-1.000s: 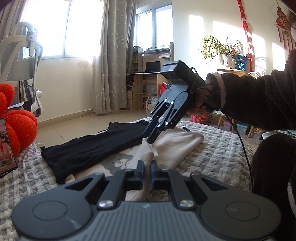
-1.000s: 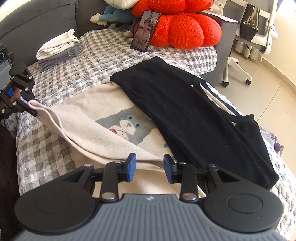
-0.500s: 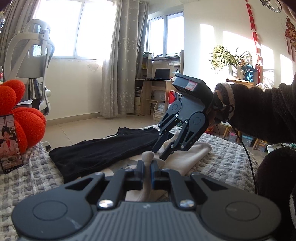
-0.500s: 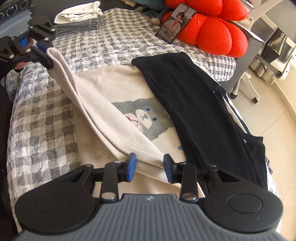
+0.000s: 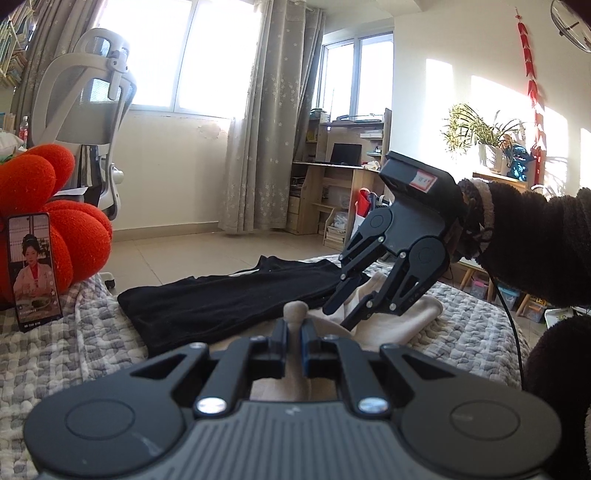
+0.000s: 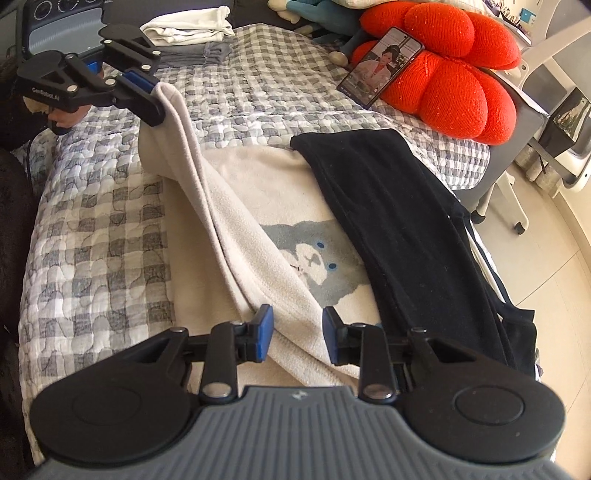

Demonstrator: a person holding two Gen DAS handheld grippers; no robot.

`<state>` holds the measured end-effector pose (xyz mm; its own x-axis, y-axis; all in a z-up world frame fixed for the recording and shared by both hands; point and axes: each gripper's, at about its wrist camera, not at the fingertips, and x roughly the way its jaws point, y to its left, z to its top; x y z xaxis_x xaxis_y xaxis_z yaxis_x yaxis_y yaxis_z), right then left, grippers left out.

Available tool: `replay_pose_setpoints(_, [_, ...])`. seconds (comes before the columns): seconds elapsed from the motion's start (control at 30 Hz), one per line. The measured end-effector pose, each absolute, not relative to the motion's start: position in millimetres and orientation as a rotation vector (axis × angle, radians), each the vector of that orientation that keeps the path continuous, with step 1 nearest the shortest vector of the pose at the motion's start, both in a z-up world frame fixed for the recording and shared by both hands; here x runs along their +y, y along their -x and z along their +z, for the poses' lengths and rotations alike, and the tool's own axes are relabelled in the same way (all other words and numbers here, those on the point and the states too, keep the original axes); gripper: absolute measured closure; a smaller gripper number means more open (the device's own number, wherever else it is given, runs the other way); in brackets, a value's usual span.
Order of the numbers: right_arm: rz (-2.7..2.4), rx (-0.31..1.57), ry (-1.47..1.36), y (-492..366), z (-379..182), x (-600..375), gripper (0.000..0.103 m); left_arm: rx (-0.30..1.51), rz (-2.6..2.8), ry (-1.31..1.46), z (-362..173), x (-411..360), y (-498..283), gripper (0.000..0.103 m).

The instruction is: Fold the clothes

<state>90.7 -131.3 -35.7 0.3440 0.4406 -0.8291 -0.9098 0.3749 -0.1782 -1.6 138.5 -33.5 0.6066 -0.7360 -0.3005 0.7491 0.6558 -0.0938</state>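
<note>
A cream fleece garment (image 6: 258, 206) with a grey cat print lies on the checked bed cover (image 6: 92, 251). My left gripper (image 5: 294, 338) is shut on one edge of the cream garment (image 5: 295, 314) and holds it raised; it also shows in the right wrist view (image 6: 157, 99). My right gripper (image 6: 297, 334) is open, its jaws straddling the lifted fold of the garment near its lower end; in the left wrist view it (image 5: 341, 314) hangs just over the cloth. A black garment (image 6: 399, 221) lies flat beside the cream one.
A phone (image 6: 382, 64) leans on a red pumpkin cushion (image 6: 450, 74) at the bed's far end. Folded white and grey clothes (image 6: 188, 33) are stacked by the left gripper. An office chair (image 5: 88, 110) stands beside the bed. The bed edge drops to the floor on the right.
My left gripper has lifted the cream edge higher and carried it toward the phone end, pulling the fold taut. My right gripper has stayed open over the fold's lower end.
</note>
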Motion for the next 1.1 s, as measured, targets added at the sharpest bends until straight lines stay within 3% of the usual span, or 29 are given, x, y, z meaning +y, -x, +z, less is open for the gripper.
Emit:
replay_pose_setpoints(0.6, [1.002, 0.727, 0.764, -82.7, -39.6, -123.4, 0.072, 0.315, -0.842, -0.039, -30.5, 141.6, -3.2, 0.096])
replay_pose_setpoints(0.67, [0.956, 0.718, 0.732, -90.6, -38.2, -124.0, 0.083, 0.322, -0.824, -0.040, -30.5, 142.2, -5.5, 0.096])
replay_pose_setpoints(0.7, [0.942, 0.721, 0.718, -94.4, -37.2, -124.7, 0.102, 0.327, -0.813, -0.040, -30.7, 142.5, -7.1, 0.096])
replay_pose_setpoints(1.1, [0.809, 0.722, 0.656, -146.0, -41.3, -106.2, 0.101, 0.463, -0.633, 0.019, -43.2, 146.4, -78.7, 0.096])
